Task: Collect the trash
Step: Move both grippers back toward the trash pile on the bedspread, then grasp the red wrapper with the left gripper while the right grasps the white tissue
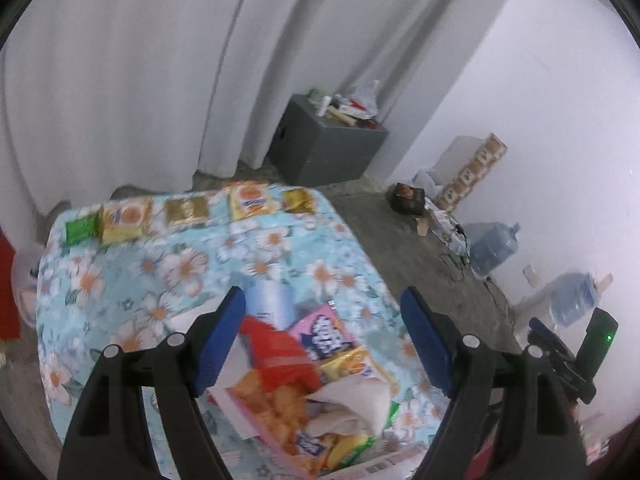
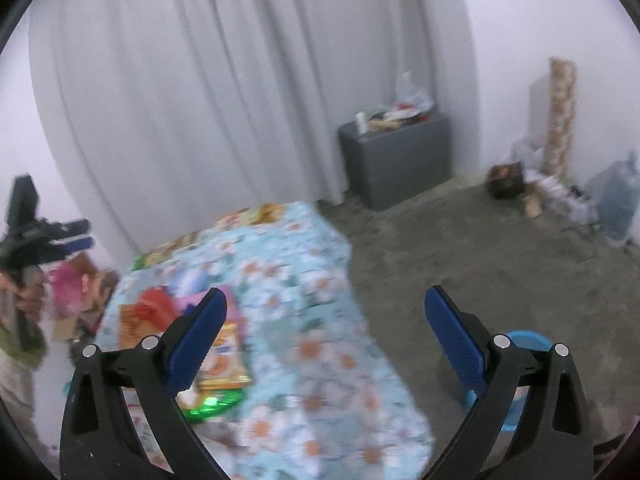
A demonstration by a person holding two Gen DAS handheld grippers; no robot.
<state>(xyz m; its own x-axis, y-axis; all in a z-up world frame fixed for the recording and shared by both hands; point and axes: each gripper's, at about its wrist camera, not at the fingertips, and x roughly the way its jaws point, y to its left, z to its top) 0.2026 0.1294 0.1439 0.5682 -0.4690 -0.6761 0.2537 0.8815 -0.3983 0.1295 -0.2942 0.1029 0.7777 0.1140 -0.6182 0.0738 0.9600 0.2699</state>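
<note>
Below open jaws, wrapper pile (image 1: 320, 384)

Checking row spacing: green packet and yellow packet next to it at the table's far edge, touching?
Cannot tell. In the left wrist view the green packet and yellow packet sit edge to edge, with no clear gap or overlap visible; the right wrist view is blurred.

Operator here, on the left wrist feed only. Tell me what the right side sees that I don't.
Observer: A blue bin stands on the floor to the right of the flowered table, behind the right gripper; your view has none.
Operator: Report that gripper's jaws.
Observer: Open, nothing between them, above the table's near edge.
Operator: Now my own gripper from outside.
Observer: The left gripper shows at the far left of the right view, held in a hand beyond the table's left edge.
</note>
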